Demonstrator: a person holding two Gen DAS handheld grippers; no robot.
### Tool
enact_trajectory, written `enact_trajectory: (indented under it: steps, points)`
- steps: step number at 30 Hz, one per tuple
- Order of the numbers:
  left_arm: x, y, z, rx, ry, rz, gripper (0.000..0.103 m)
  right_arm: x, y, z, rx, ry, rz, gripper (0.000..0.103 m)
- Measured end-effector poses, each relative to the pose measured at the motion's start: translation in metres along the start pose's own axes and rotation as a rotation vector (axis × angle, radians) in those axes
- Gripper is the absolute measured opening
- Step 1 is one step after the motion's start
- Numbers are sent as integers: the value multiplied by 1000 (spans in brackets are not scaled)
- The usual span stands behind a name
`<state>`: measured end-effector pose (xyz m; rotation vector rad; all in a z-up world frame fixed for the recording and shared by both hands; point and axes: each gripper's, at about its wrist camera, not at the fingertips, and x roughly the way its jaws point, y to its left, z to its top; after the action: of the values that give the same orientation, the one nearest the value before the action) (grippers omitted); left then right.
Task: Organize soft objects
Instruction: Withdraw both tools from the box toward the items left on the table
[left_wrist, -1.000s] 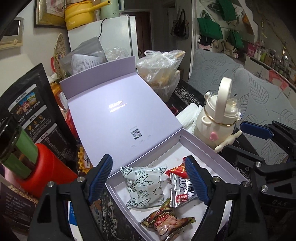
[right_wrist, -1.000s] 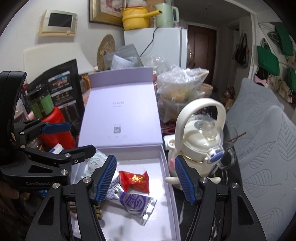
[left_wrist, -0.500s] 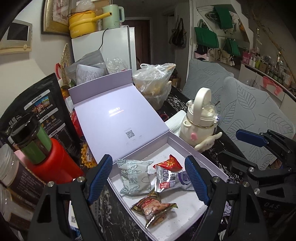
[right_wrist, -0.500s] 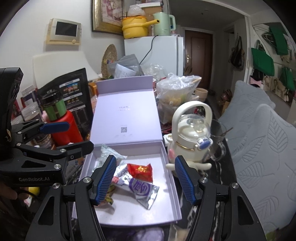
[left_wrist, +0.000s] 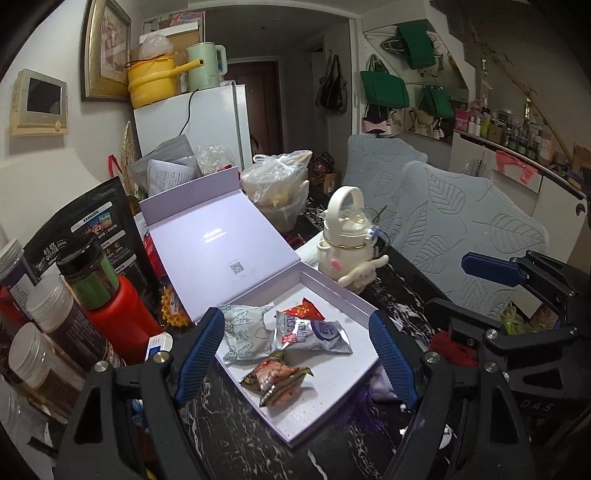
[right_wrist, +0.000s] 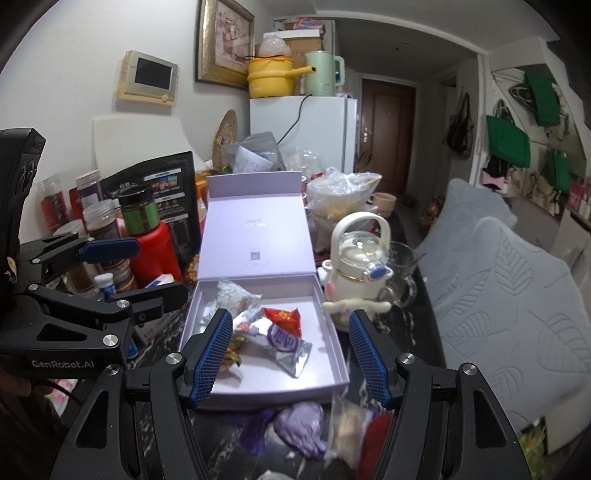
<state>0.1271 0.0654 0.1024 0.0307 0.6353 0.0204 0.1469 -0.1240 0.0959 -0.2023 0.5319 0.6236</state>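
Purple soft thing (right_wrist: 301, 424) and a red one (right_wrist: 375, 430) lie on the dark table (left_wrist: 236, 432) just in front of the box (left_wrist: 354, 299), not yet put away, I'd say. Both grippers hang above them, jaws spread and empty: left gripper (left_wrist: 295, 354), right gripper (right_wrist: 290, 354). Further in, four packets are already in the box: a brown one (left_wrist: 279, 380), a silver one (left_wrist: 314, 332), a pale green one (left_wrist: 245, 332) and a red packet (left_wrist: 304, 308). Its lid (left_wrist: 221, 240) stands open behind
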Motion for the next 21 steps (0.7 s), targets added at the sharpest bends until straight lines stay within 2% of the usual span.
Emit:
enact_trajectory:
  steps: [7,10,21]
  points:
    - [-26,-11,-18,7,-17,-32,81,-30,7,-21,18,0,-29,66]
    - [-32,-15,-28,9,-26,-76,81,-38,9,-35,30,18,-38,66]
    - [-27,-26,-66,-28,38,-123,81,-47,2,-85,112,81,-63,67]
